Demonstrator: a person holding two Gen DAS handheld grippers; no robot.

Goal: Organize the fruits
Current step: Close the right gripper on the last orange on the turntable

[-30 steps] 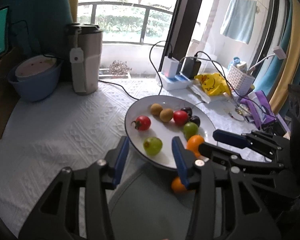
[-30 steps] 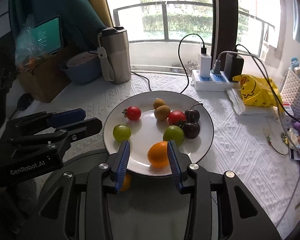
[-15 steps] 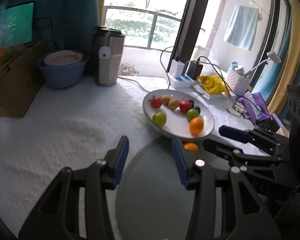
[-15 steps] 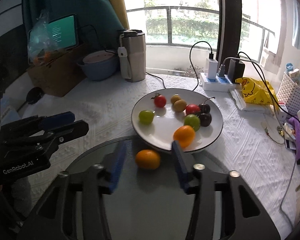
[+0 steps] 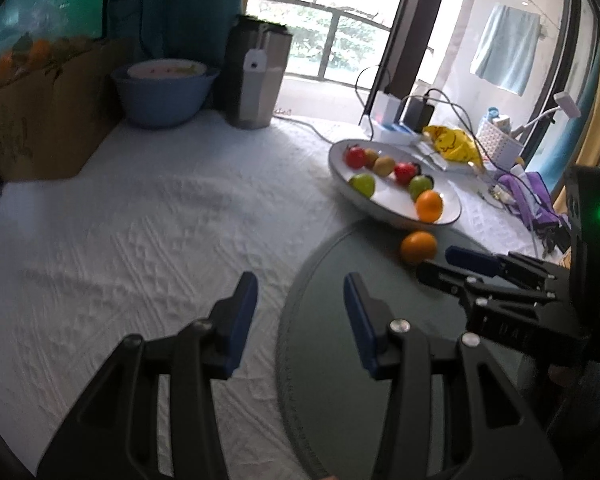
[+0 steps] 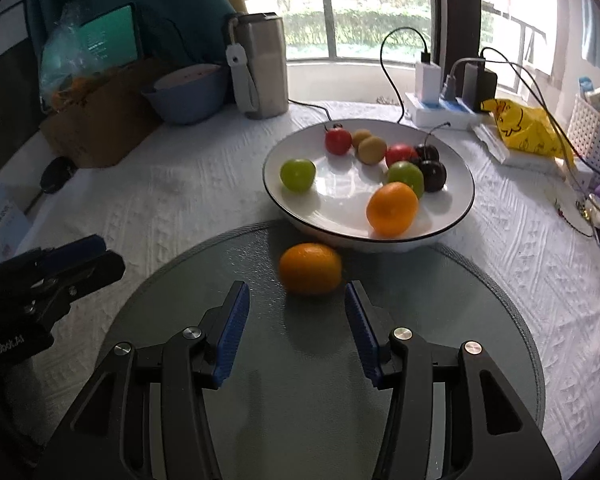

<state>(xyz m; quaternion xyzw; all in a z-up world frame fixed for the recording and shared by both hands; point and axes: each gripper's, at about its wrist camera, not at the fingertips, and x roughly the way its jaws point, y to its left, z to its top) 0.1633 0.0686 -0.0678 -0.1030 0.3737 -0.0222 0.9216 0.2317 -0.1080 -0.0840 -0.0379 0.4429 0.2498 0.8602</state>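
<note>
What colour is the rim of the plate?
Black, a thin line on the white plate; clearest in the right wrist view.

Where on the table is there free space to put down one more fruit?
Most of the round glass mat is bare, apart from one orange at its far edge by the plate. White cloth between the mat, the cardboard box and the blue bowl is bare too. The plate's right half is crowded.

- A mat [image 6: 480, 360] lies on the table [image 6: 172, 200] at the near edge.
- The plate [image 6: 452, 216] sits just behind the mat, its near rim over the mat's edge.
- One orange [image 6: 310, 268] lies on the mat, just before the plate.
- Another orange [image 6: 392, 209] lies in the plate, near its front rim.
- A bowl [image 6: 188, 96] and a flask [image 6: 260, 68] stand behind, to the left.
</note>
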